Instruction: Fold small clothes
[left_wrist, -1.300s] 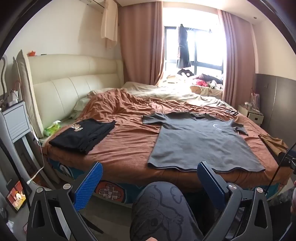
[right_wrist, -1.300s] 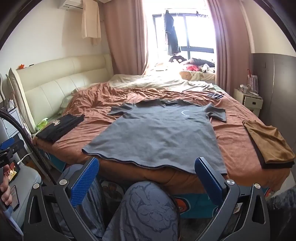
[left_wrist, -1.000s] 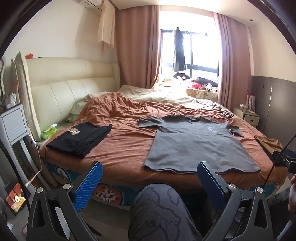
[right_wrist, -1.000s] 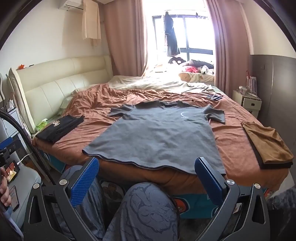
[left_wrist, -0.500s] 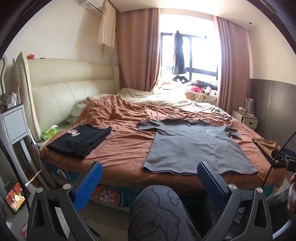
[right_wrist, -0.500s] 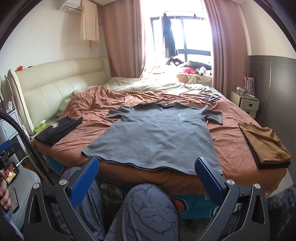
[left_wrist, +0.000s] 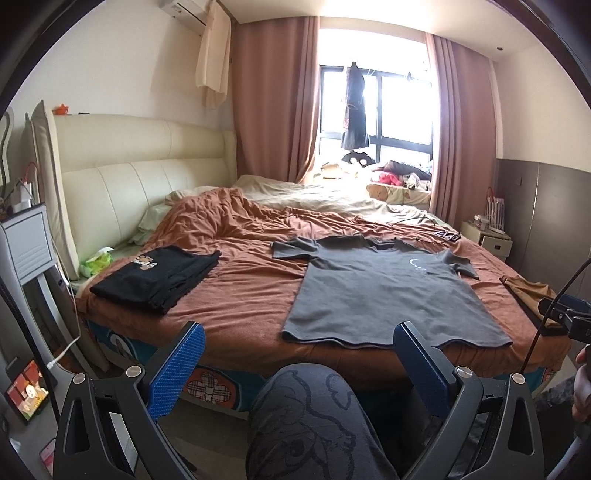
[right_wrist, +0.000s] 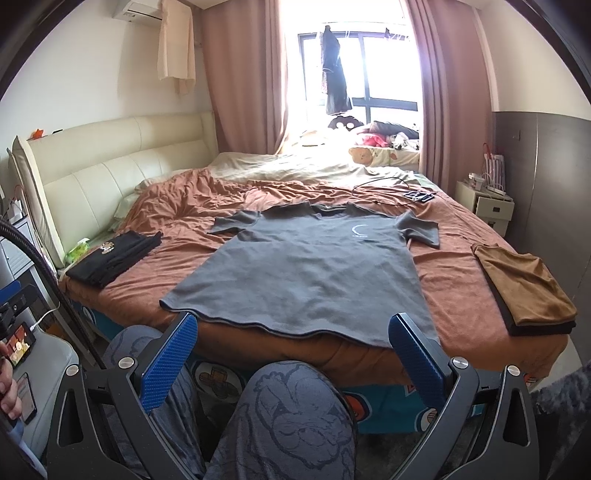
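Nearby, low at the foot of a bed (right_wrist: 461, 343) with a rumpled rust-brown cover: left gripper (left_wrist: 295, 365) held above a knee (left_wrist: 314, 417) in grey printed trousers, blue-padded jaws spread wide apart, nothing between them. Right gripper (right_wrist: 291, 354) likewise wide apart and empty, over the same patterned knee, aimed at the bed. Flat on the cover, front up, hem toward the near edge and collar toward the far side: a grey T-shirt (right_wrist: 314, 266) with both short sleeves spread out and a small white crescent mark on the chest, not touched by either gripper. To the left, near the cream padded headboard (left_wrist: 129, 184): a folded black shirt (left_wrist: 159, 280) with a small bear print, well apart from the grey one. To the right, near the bed's right edge: a folded tan garment (right_wrist: 524, 288) resting on something dark. Farther off, a cable and small dark items on the cover, a bright window (right_wrist: 369, 66) with pink-brown curtains, and a dark garment hanging in front of the glass. At the far left edge of the right camera's view, part of a hand (right_wrist: 7, 395).
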